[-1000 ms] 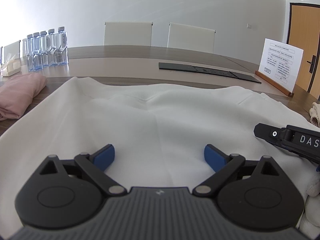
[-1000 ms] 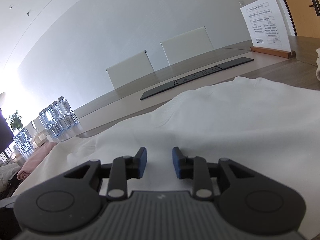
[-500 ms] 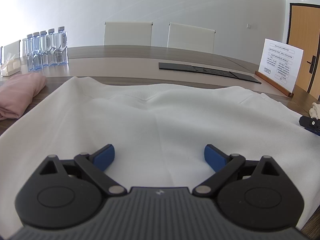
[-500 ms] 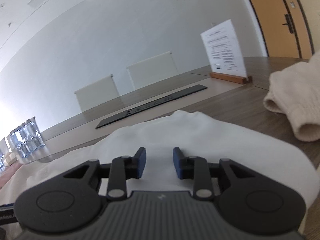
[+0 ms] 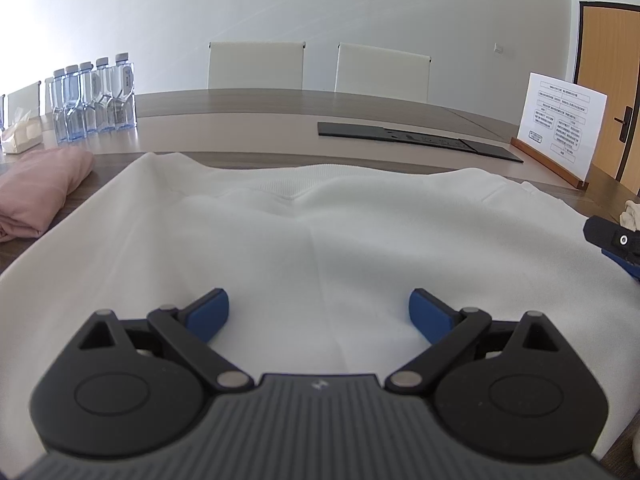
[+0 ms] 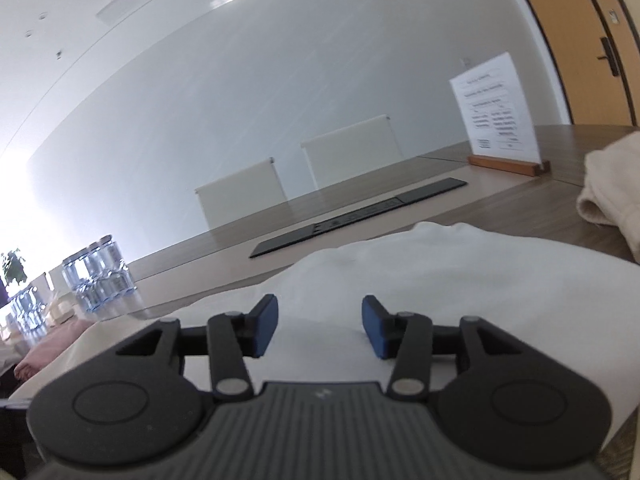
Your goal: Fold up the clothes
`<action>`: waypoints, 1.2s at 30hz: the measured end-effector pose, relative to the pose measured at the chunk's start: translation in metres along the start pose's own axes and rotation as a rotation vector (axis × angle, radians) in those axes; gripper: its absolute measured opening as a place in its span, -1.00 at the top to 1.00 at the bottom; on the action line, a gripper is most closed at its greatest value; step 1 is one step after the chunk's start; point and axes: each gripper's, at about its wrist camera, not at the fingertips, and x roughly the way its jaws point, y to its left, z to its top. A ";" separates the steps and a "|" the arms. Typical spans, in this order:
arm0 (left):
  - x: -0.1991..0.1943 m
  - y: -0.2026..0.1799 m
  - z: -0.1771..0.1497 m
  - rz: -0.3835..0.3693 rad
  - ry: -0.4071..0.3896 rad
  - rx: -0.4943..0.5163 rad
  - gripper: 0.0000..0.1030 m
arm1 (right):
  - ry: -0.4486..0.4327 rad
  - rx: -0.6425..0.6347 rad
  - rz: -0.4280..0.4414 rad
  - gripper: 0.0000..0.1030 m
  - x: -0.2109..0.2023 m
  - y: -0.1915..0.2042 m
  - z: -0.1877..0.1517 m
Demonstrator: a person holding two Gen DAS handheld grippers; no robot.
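Left wrist view: the white garment lies spread flat on the table, neckline at 12 o'clock, no fold visible. The left gripper hovers over it, jaws spread wide, pinching nothing. A pink garment sits folded at 9 o'clock.

Right wrist view: the right gripper is opening, cloth beneath but not clamped. A cream garment waits at 2 o'clock. Judged: folding barely begun.
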 end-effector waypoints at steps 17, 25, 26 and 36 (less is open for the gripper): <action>-0.001 0.002 -0.001 -0.005 -0.003 -0.001 -0.91 | 0.081 0.147 -0.002 0.04 0.040 -0.028 0.008; 0.000 0.000 -0.001 -0.003 -0.003 -0.001 -0.91 | 0.009 0.198 -0.195 0.05 0.042 -0.082 0.025; 0.000 0.000 -0.001 -0.003 -0.003 -0.001 -0.91 | 0.010 0.228 -0.210 0.05 0.044 -0.092 0.027; -0.001 -0.001 -0.001 -0.003 -0.006 0.001 -0.92 | 0.001 0.300 -0.414 0.04 0.044 -0.160 0.042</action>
